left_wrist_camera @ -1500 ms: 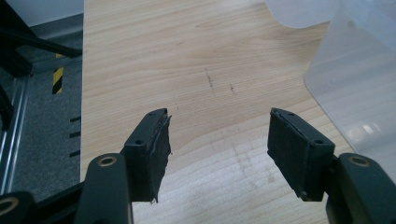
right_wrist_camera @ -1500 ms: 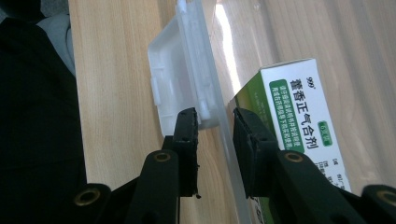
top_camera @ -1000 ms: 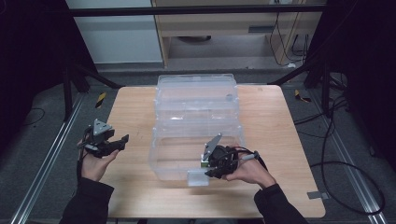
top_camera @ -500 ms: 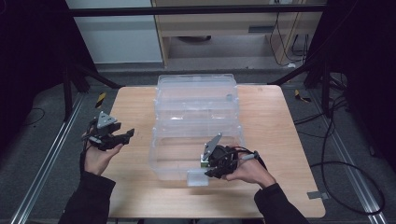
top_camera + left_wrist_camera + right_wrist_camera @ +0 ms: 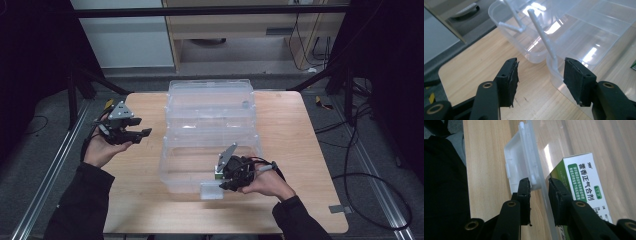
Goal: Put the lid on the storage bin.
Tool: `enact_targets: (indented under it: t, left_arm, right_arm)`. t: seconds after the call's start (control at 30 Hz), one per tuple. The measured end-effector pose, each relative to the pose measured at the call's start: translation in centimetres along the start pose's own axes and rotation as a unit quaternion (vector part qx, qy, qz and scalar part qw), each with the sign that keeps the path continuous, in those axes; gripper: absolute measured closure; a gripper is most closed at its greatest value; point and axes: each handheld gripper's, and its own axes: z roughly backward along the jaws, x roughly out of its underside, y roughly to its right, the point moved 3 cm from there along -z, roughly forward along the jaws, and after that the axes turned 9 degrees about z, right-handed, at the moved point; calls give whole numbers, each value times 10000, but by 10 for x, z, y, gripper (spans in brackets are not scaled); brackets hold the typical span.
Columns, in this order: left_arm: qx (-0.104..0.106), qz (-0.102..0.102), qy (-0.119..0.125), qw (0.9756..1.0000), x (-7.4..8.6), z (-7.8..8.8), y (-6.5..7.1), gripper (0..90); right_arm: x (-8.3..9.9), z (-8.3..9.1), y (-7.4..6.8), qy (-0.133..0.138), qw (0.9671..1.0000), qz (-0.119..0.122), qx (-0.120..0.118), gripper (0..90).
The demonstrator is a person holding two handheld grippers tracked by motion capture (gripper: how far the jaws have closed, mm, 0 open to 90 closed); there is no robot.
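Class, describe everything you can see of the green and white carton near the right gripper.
The green and white carton is a small cardboard box, white-faced with green sides and printed green characters. It sits inside the clear plastic bin, against its near wall. The right gripper straddles that wall beside the latch, one of its jaws between wall and carton. Its lower end is hidden.

The green-and-white box (image 5: 584, 185) carries Chinese print — the large line reads 藿香正气合剂 — with "999" small above it.
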Motion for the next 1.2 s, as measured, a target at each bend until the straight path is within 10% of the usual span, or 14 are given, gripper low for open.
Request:
enact_targets:
  t: [0.4,1.2]
  left_arm:
    - [137,-911,-177,9956,-37,-7,15,441]
    - [-87,-2155,-593,9747,-80,-34,40,464]
  right_arm:
    - [1,0,0,29,10000,-4,-7,719]
    - [1,0,0,75,10000,26,1,719]
